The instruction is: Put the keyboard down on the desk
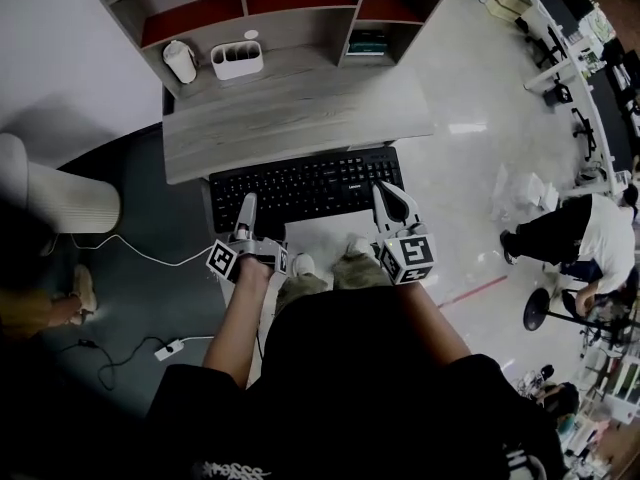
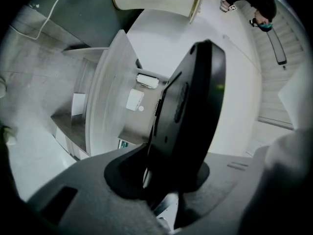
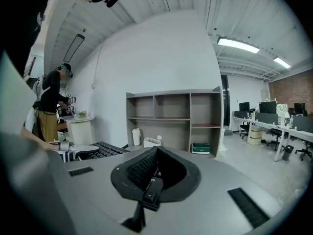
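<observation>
Head view shows the keyboard (image 1: 305,183) held off the floor at centre. Its far edge reaches the near lip of the desk (image 1: 290,118) at 12 o'clock, and by my reading it is not yet resting there. The left gripper (image 1: 246,218) pinches the near long edge at 7 o'clock and the right gripper (image 1: 393,206) at 5 o'clock, both with narrow jaws closed on the black slab. It looks stiff, light and long, so it would tip if one side slipped. Keycaps are smooth and give, so the frame rim near each end seems the surer hold.
</observation>
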`<control>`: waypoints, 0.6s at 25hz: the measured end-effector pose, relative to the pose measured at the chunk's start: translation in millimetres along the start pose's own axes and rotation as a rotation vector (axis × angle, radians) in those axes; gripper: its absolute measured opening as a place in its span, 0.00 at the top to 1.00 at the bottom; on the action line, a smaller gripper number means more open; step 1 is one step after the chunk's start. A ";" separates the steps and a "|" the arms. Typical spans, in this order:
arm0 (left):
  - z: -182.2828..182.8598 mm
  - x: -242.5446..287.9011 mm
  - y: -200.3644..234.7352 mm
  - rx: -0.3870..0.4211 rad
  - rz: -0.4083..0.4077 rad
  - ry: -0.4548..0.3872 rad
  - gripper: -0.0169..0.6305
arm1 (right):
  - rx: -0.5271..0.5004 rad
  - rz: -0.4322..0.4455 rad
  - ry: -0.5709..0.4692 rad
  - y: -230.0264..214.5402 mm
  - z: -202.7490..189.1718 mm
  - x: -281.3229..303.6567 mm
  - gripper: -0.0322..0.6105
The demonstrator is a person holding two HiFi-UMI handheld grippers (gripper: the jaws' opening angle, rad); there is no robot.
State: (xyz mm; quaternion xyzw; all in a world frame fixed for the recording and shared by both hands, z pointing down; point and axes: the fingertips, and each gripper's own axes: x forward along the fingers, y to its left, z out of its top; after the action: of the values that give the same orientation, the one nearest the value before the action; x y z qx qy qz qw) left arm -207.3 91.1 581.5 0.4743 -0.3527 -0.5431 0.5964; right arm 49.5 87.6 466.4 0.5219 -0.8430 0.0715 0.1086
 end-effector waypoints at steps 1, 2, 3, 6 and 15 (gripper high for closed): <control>1.4 1.9 2.4 -0.005 0.000 -0.004 0.81 | -0.003 -0.001 0.002 -1.9 -0.9 2.2 0.93; 3.0 4.8 5.1 -0.013 0.000 -0.010 0.81 | -0.005 0.000 0.001 -3.5 -0.5 6.0 0.93; 4.6 7.9 7.4 -0.020 0.001 -0.016 0.81 | -0.003 0.001 -0.001 -4.8 0.6 10.3 0.93; 7.2 14.6 9.4 -0.027 0.001 -0.030 0.82 | 0.015 0.005 -0.009 -7.2 2.1 19.5 0.93; 20.2 76.1 10.6 0.029 -0.021 -0.083 0.82 | 0.029 0.110 -0.027 -34.1 11.6 98.6 0.93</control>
State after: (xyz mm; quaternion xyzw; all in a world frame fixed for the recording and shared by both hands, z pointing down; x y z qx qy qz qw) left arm -210.6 12.2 590.4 0.4637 -0.3799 -0.5635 0.5684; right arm 36.2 -15.5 480.9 0.4771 -0.8708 0.0824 0.0855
